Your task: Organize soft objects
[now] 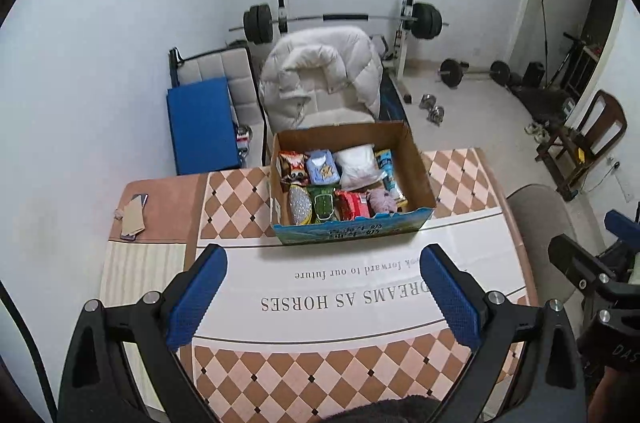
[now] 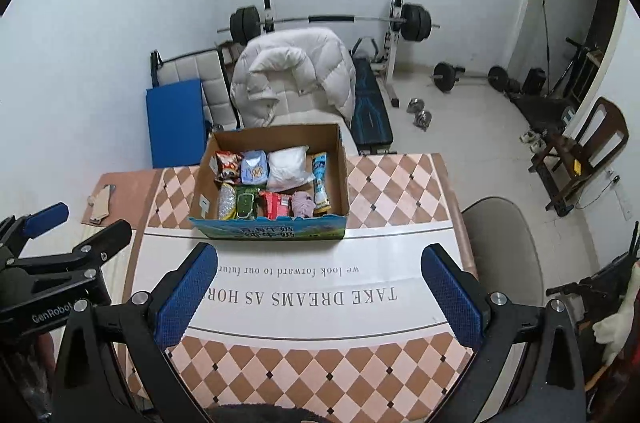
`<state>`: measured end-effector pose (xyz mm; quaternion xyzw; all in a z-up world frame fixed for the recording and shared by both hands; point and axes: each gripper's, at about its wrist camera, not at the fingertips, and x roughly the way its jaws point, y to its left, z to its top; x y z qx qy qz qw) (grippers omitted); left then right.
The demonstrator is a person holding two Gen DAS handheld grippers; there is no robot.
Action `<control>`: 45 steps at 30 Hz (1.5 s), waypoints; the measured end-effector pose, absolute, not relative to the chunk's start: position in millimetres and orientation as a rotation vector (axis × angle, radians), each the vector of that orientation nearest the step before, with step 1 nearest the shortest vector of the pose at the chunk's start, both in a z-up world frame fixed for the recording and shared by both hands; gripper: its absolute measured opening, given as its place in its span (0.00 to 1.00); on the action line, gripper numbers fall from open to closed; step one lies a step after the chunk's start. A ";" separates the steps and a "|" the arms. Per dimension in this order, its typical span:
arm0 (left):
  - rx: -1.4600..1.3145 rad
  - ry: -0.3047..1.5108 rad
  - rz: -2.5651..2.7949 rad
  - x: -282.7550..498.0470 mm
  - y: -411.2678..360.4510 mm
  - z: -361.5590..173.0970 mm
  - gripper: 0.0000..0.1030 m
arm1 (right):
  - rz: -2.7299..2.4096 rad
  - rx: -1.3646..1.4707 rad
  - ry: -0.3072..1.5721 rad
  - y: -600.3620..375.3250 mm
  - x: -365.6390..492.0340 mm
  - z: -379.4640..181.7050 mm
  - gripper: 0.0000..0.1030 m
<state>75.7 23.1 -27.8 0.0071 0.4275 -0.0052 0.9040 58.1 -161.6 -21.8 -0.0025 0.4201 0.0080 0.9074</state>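
An open cardboard box (image 1: pixel 416 163) (image 2: pixel 343 167) stands on the table's far half. It holds several soft packs: a white pouch (image 1: pixel 358 165) (image 2: pixel 289 165), a pale blue pack (image 1: pixel 322 167) (image 2: pixel 254 167), a red pack (image 1: pixel 352 205) (image 2: pixel 274 205), a green pack (image 1: pixel 322 203), a pink fuzzy item (image 1: pixel 382 201) (image 2: pixel 303 203). My left gripper (image 1: pixel 324 259) is open and empty above the table, short of the box. My right gripper (image 2: pixel 320 257) is open and empty too, beside it. Each gripper shows at the other view's edge.
The table (image 1: pixel 360 295) (image 2: pixel 360 307) has a checkered cloth with printed text. A phone and card (image 1: pixel 134 215) lie at its far left. A chair with a white puffer jacket (image 1: pixel 320 71) stands behind; a grey chair (image 2: pixel 504 243) at right. Gym weights lie on the floor.
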 end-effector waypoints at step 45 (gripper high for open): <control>0.008 0.761 0.022 43.2 19.9 -0.1 1.00 | -0.084 -0.052 0.726 -157.1 22.4 29.5 1.00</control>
